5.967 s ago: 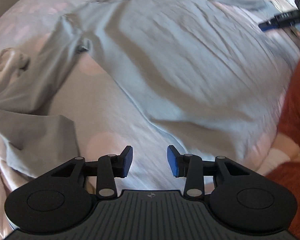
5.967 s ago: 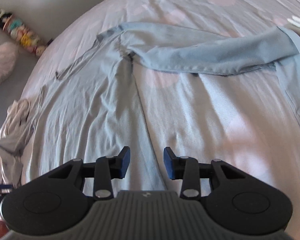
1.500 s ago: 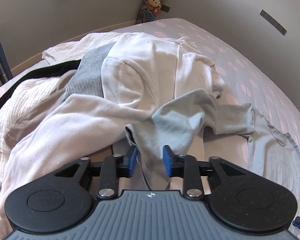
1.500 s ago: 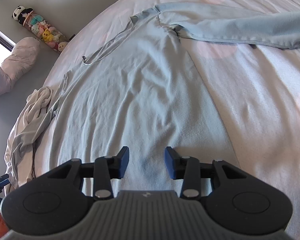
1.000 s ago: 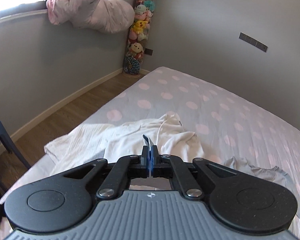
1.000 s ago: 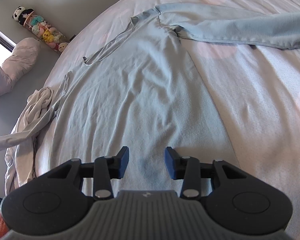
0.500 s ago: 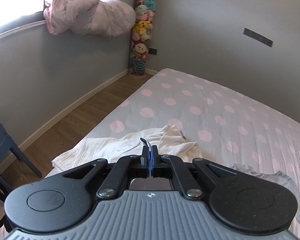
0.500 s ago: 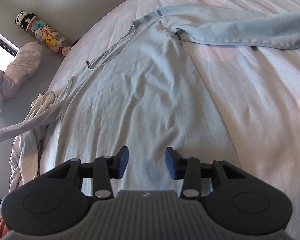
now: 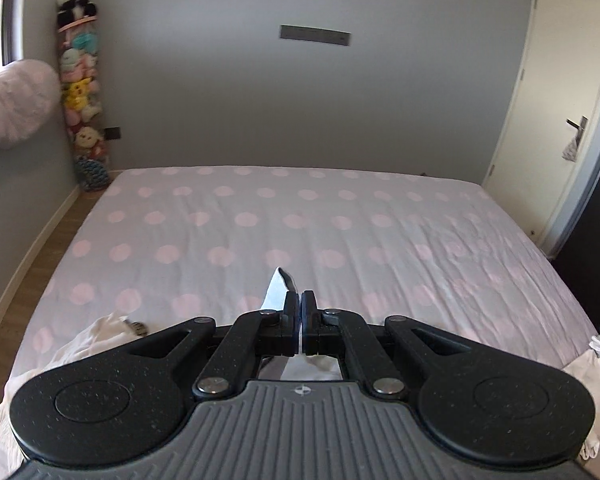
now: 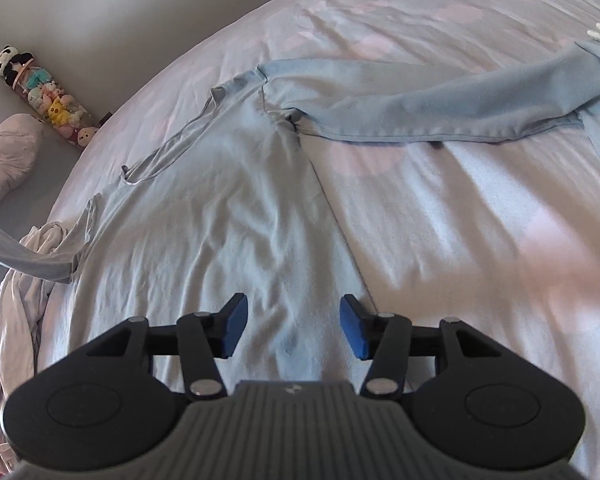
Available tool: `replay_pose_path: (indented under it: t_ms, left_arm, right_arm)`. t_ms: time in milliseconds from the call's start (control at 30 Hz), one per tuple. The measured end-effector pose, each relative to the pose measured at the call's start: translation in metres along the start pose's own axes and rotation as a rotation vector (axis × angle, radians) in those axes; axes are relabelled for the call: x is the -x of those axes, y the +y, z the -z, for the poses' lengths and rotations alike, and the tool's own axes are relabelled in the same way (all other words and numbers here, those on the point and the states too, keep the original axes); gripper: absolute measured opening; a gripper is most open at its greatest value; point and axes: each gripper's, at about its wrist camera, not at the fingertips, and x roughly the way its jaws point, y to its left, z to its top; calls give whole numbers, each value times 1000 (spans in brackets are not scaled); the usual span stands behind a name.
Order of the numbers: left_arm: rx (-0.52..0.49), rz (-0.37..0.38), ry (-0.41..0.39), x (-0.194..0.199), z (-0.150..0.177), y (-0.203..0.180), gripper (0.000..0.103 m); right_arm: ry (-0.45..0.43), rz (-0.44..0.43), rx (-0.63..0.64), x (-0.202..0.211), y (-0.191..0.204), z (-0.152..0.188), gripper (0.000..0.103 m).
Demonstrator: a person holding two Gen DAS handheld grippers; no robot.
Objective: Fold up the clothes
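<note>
Moved: left gripper (image 9: 301,322) lifted clear of the heap, jaws clamped on shirt (image 10: 228,216) sleeve (image 10: 24,258); right gripper (image 10: 293,326) jaws apart; carry sleeve flat across body.

Home bedroom, likely a kid's. Bed (image 9: 300,232) with pink polka-dot sheet fills the room, tall stack of plush toys (image 9: 80,80) in the corner, grey walls, cream door (image 9: 556,120), wood floor (image 9: 20,264), loose clothes (image 10: 16,320) piled at the bed edge.
</note>
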Motion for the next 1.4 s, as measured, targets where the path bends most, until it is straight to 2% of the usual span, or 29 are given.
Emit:
replay_pose_path:
  t_ms: [67, 367, 600, 733, 867, 1033, 1133, 1400]
  left_arm:
    - [-31, 27, 24, -22, -6, -32, 0]
    - [-111, 98, 188, -151, 23, -130, 0]
    - [-173, 154, 316, -250, 46, -206, 0]
    - [-203, 173, 373, -297, 69, -231, 0]
    - [-192, 184, 410, -333, 89, -243, 0]
    - [-180, 210, 446, -356, 103, -246, 1]
    - [-178, 201, 433, -345, 100, -228, 11]
    - [-173, 154, 377, -298, 87, -164, 11]
  right_arm:
    - [4, -26, -20, -1, -3, 0, 55]
    - [0, -130, -83, -3, -16, 0, 56]
    - [10, -178, -110, -10, -22, -2, 56]
    - [25, -194, -121, -17, -26, -3, 57]
    - [30, -216, -122, -23, -29, -4, 57]
    - [24, -233, -117, -27, -30, -6, 57]
    - [12, -240, -108, -28, -29, -6, 57]
    - [-45, -225, -89, -23, -27, -7, 57]
